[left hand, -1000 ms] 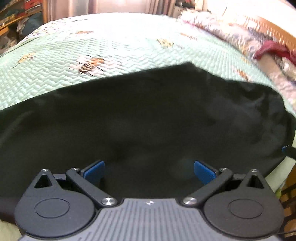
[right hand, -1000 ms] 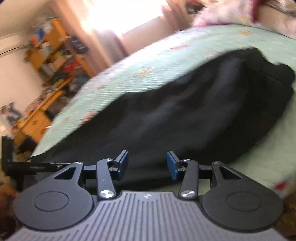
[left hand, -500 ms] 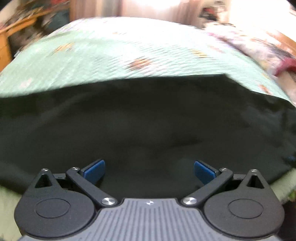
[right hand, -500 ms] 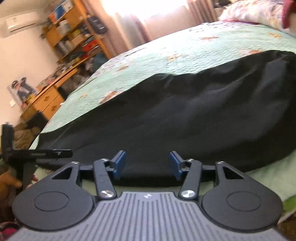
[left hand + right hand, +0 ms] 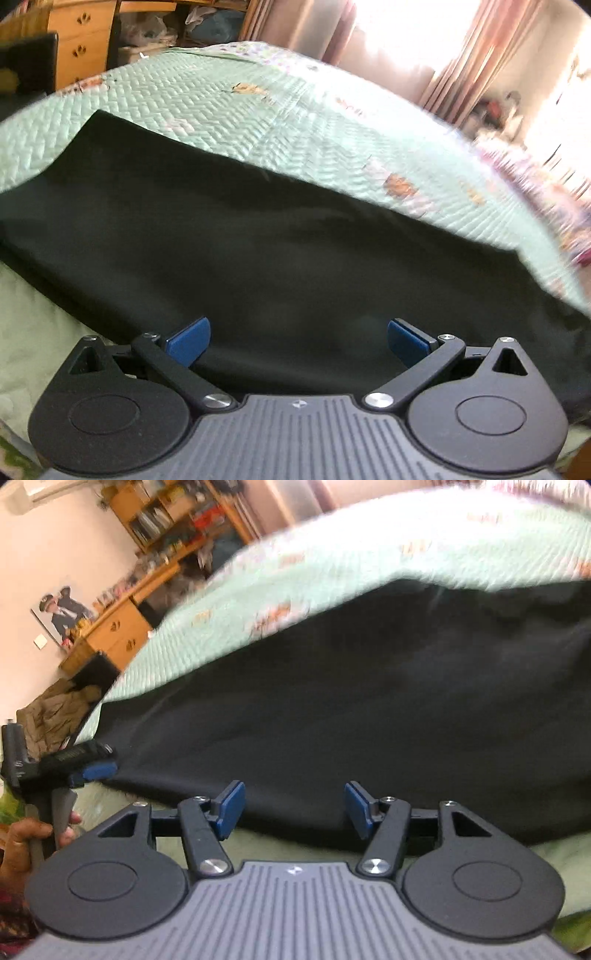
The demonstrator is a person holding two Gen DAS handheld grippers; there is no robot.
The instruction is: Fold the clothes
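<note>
Both my hand-held grippers, left (image 5: 298, 341) & right (image 5: 294, 809), gape wide w/ nothing held, black cloth (image 5: 280, 254) at 12 o'clock on bed (image 5: 207, 96).

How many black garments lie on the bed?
1. A single black garment lies spread across the near part of the green quilted bedspread. Its ends run out of view, so anything beneath stays hidden.

A mint quilted bedspread (image 5: 229, 110) covers the bed; wooden drawers (image 5: 79, 48), pink curtains (image 5: 454, 85), a wall poster (image 5: 61, 613) beyond.
</note>
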